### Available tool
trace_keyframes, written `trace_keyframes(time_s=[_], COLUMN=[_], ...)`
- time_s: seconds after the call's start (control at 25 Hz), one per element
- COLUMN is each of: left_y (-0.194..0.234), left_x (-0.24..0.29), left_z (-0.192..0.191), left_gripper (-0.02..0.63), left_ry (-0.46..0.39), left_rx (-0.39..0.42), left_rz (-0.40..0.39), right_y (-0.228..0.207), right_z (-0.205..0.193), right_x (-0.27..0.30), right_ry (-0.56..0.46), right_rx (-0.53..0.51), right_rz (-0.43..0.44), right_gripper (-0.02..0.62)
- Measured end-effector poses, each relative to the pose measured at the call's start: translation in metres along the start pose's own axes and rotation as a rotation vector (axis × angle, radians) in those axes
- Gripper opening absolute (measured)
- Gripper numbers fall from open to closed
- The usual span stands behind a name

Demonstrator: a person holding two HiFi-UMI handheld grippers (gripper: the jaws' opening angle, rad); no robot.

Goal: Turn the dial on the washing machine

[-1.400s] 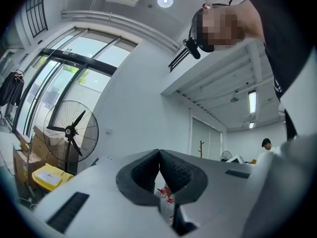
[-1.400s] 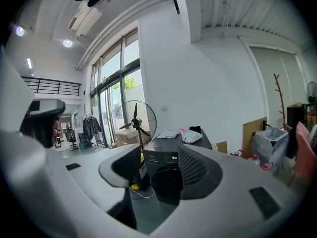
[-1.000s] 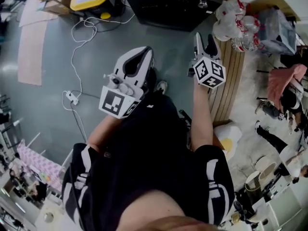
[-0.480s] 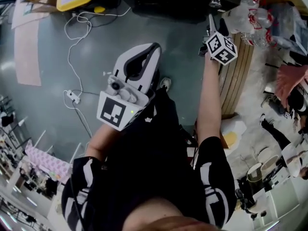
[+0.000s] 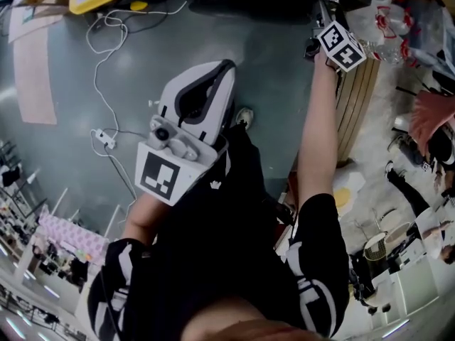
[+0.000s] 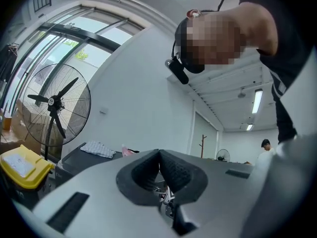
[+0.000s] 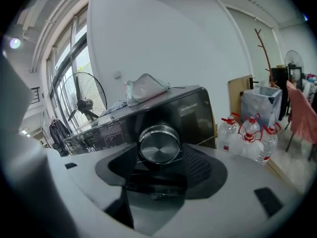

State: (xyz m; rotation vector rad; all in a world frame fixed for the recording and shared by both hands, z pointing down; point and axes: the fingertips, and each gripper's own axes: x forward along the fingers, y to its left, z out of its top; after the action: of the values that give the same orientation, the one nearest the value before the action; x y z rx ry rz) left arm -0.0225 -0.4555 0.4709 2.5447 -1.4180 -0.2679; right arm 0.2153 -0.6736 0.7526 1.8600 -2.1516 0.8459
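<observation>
My right gripper (image 7: 158, 175) is up at the washer (image 7: 190, 114), and the dial (image 7: 159, 144) sits on its dark front panel, right between my two jaws. The jaws are opening and spread wide, with a gap on either side of the dial, so the pads are not pressing on it. I judge that the reach is done and that the pinch and the turn are left, though nothing here shows whether the dial has been turned at all. My left gripper (image 6: 159, 155) is held back near my body, pressed together on nothing. Only the right gripper view shows the dial. The head view gives just my outstretched arm against the washer's edge. Only the left gripper view shows the left pads meeting.
</observation>
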Motion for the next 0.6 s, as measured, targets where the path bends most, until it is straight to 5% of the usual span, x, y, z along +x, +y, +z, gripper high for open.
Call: trace_keyframes(time_s=[0.28,0.6], left_y=[-0.004,-0.002], left_x=[0.004,-0.002], left_z=[-0.008,-0.013], left_gripper=[0.021,0.021], left_ry=[0.009,0.024], left_rx=[-0.009,-0.002], left_rz=[-0.002,0.009], right_y=[0.001,0.007], right_z=[0.003,0.0], right_x=[0.012,0.011], right_ry=[0.016,0.027], right_rx=[-0.076,-0.386], right_rz=[0.01,-0.112], right_gripper=[0.291,0.288])
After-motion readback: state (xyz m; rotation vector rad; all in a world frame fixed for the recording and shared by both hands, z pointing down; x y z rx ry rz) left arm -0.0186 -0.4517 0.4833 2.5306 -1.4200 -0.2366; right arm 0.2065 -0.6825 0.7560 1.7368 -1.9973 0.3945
